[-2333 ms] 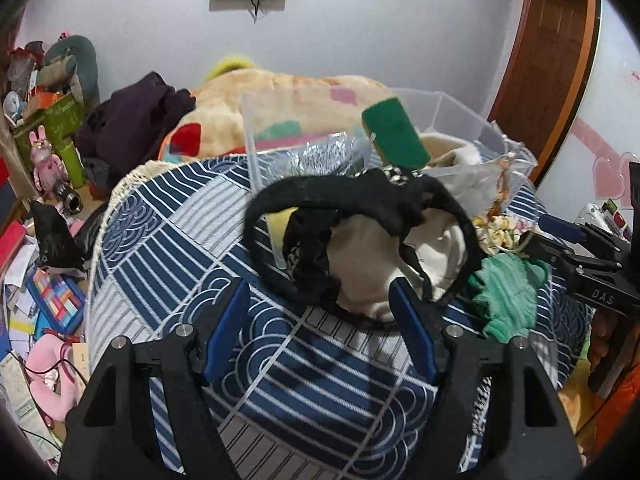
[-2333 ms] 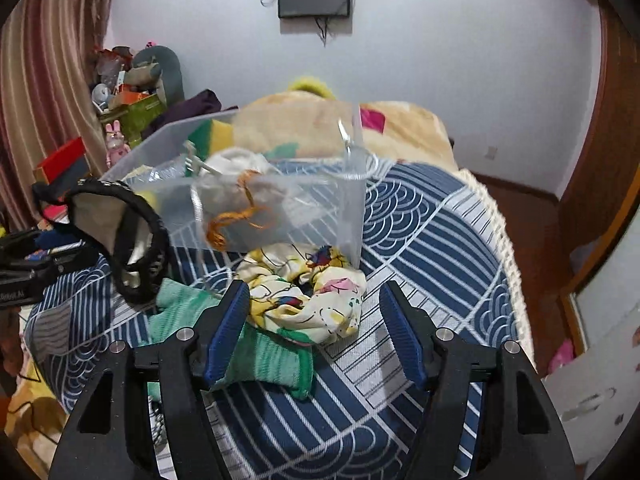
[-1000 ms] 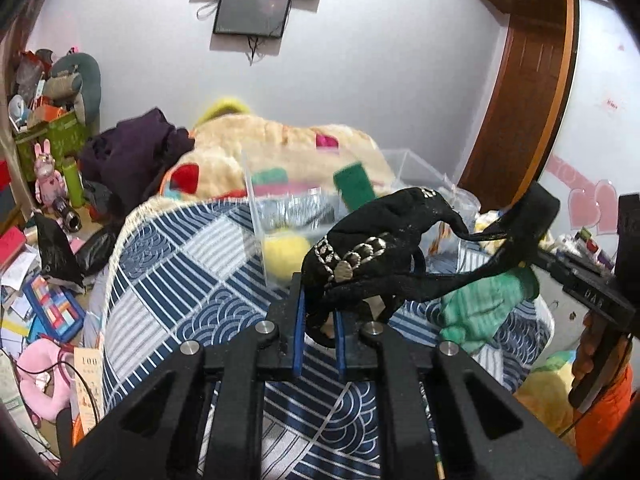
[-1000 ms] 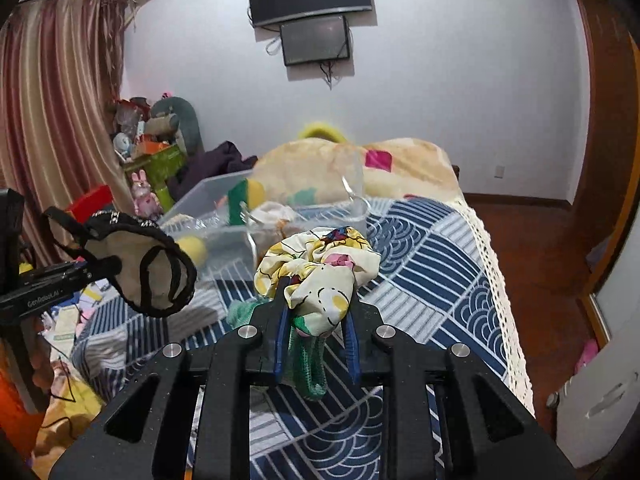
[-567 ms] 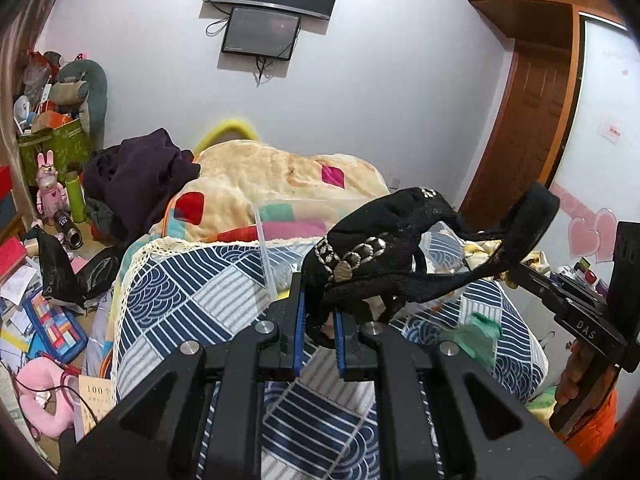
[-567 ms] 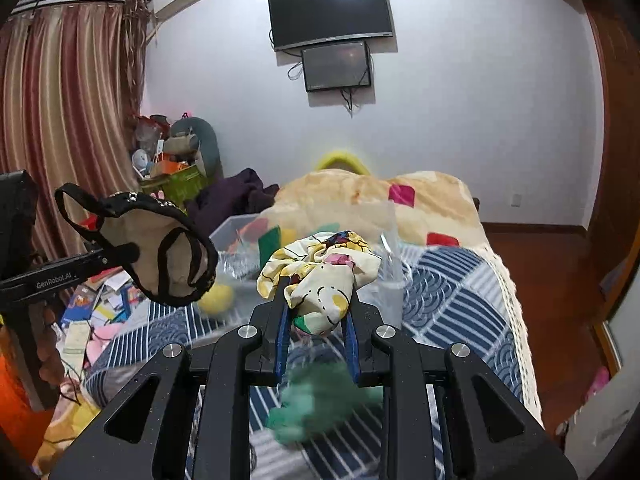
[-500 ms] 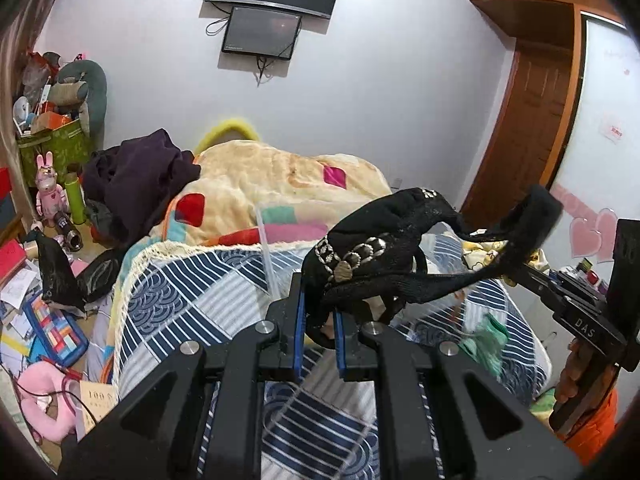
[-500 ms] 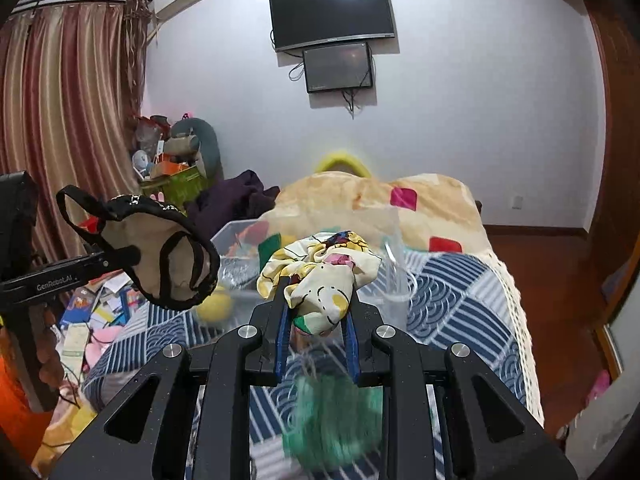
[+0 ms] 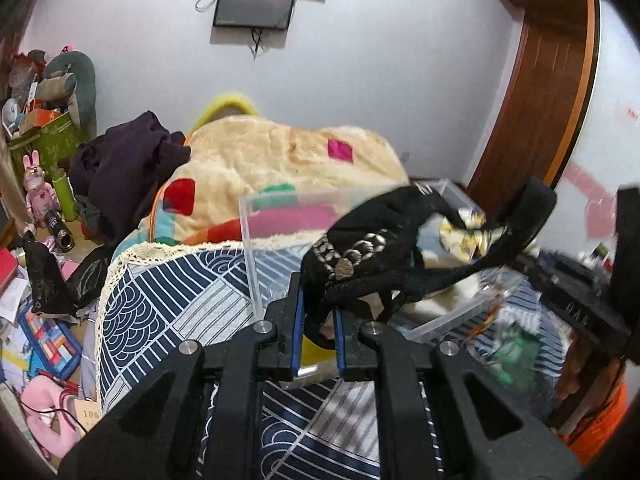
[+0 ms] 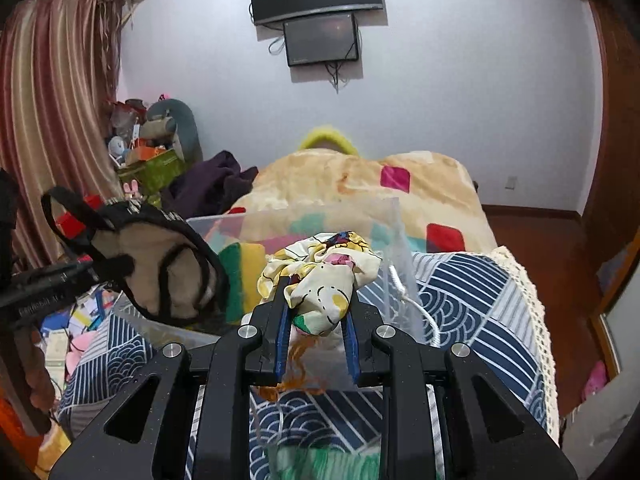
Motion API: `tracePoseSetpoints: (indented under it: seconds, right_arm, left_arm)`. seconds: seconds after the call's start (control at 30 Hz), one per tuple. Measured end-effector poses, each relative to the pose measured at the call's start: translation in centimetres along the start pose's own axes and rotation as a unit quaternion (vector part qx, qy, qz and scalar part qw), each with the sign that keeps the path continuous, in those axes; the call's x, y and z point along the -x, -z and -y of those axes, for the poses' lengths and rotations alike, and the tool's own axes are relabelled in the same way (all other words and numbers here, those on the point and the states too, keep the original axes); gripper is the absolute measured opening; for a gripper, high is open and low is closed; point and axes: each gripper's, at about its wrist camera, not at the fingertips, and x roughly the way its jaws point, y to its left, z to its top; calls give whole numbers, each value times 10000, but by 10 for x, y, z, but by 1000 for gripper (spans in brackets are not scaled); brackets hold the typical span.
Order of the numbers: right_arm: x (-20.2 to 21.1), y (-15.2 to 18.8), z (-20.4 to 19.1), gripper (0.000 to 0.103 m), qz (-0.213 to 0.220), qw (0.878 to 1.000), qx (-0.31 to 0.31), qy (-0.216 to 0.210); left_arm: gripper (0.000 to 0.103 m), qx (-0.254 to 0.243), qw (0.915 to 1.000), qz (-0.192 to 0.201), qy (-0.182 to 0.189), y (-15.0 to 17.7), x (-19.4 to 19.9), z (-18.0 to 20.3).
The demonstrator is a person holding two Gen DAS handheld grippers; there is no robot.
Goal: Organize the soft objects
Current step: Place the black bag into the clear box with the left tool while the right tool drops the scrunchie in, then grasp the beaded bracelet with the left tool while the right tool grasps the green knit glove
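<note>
Left tongs (image 9: 317,328): pinching a black bra (image 9: 384,256), raised clear of the bed (image 9: 168,312); it hangs forward over the near wall of the clear bin (image 9: 250,248), which stands just ahead of both tongs.

Right tongs (image 10: 316,328): pinching a yellow print cloth (image 10: 320,276), likewise lifted, bunched above the fingertips and just short of the bin's near wall.

Progress, judged: two items in hand, neither released. Some things lie in the bin already, a green-and-yellow piece (image 10: 236,276) among them; contents otherwise hard to make out through the plastic. A green cloth (image 10: 320,462) lies on the bed below the right tongs, outside the bin. Left to do: drop both held items in, then collect the green cloth.

Surface: bed with blue-and-white patterned cover, lace edge; cream blanket (image 9: 280,160) with coloured patches beyond the bin.

Room: cluttered floor and toys far left, striped curtain (image 10: 52,120), wall screen (image 10: 320,40) straight ahead, wooden door (image 9: 532,120) right.
</note>
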Motion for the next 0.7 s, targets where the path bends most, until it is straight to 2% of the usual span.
tracePoseSetpoints:
  seconds: [0.17,0.33,0.4,0.57,0.63,0.7]
  right_arm:
    - [-15,-1,-6,21,-198,9997,151,64]
    - [-13,3,-7,23,-271,9992,271,101]
    - [-12,4,-7,29,-311,9990,290,124]
    - [0,7,-2,48,-273,9989,283,253]
    - [7,7,0,63,-231,9989,272,297]
    - [17,8,1,71,-126,9990,277,325]
  left_arm:
    - [12,-137,9995,-238,-184,5,-21,2]
    - [14,-151,9993,-268,-234,7,-23,2]
    - [27,-145,9991,-289,-288,7,-23,2]
    - [41,-154,9993,-290,-178,11,-15,4]
    - [51,-212,9993,-286,-121,13,-10,9]
    - [65,-255,9993,-220,-138,15,-3,14]
